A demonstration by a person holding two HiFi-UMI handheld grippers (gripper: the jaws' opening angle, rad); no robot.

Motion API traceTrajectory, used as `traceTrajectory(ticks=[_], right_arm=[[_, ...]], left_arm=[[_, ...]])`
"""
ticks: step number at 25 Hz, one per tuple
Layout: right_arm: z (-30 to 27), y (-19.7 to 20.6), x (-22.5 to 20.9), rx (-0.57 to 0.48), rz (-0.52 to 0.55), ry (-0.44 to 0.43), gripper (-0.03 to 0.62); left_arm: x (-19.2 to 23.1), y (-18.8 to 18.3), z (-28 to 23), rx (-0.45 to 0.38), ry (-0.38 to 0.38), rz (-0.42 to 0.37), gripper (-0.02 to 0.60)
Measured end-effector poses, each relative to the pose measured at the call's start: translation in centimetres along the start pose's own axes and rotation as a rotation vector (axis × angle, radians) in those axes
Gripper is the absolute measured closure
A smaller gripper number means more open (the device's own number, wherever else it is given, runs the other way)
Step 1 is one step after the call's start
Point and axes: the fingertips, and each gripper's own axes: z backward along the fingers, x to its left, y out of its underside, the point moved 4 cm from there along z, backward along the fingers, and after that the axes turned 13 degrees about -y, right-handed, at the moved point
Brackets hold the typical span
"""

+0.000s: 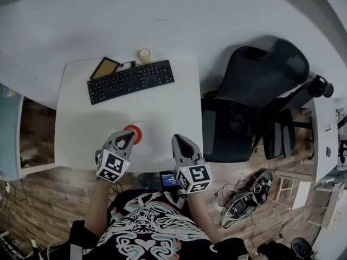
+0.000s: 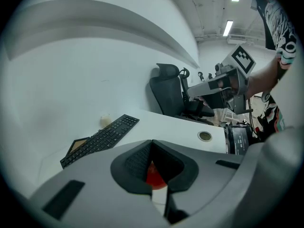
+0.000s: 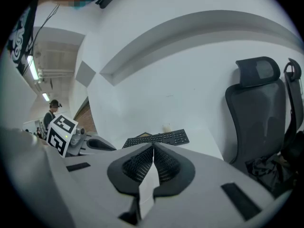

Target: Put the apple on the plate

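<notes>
At the near edge of the white surface [image 1: 162, 110], both tongs are held over the rim, well apart from each other, with a small lit screen [image 1: 169, 179] seen between them just off that edge. The left tongs [image 1: 129, 135] are pressed together at the tips, and nothing is pinched between them. The right tongs [image 1: 178, 140] are likewise pressed together and empty, with bare surface ahead of them.

The apple [image 1: 136, 132], red, is found on the surface just beyond the tips of the left tongs, close to the near edge. In the left gripper view it is seen through the gap below the closed tips. Whether it is touched cannot be told. A pale rim is seen at its right side, but a plate cannot be made out with certainty.

Beyond the apple a broad stretch of open surface is left free up to the black keyboard [image 1: 130, 80]. A tablet [image 1: 105, 67] is laid at the keyboard's left end, and a small cup [image 1: 144, 55] is set near the far edge, against the wall. The right edge is bordered closely by a black office chair [image 1: 260, 85].
</notes>
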Motion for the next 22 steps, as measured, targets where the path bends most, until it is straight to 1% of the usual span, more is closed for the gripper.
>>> traceTrajectory(ticks=[5,10,22], right_arm=[[-0.1,0.4,-0.4,0.012,-0.017,0.006,0.565],[0.0,1.4,-0.7,0.036,-0.029,0.016,0.565],[0.8,2.7,-1.6,0.07,-0.046,0.032,0.565]], left_arm=[[-0.6,1.4,-1.0,0.027,0.024,0.009,0.566],[-1.5,2.7,-2.2,0.054,0.053,-0.001,0.566],[-3.4,3.9,-4.6,0.083,0.094,-0.042,0.566]])
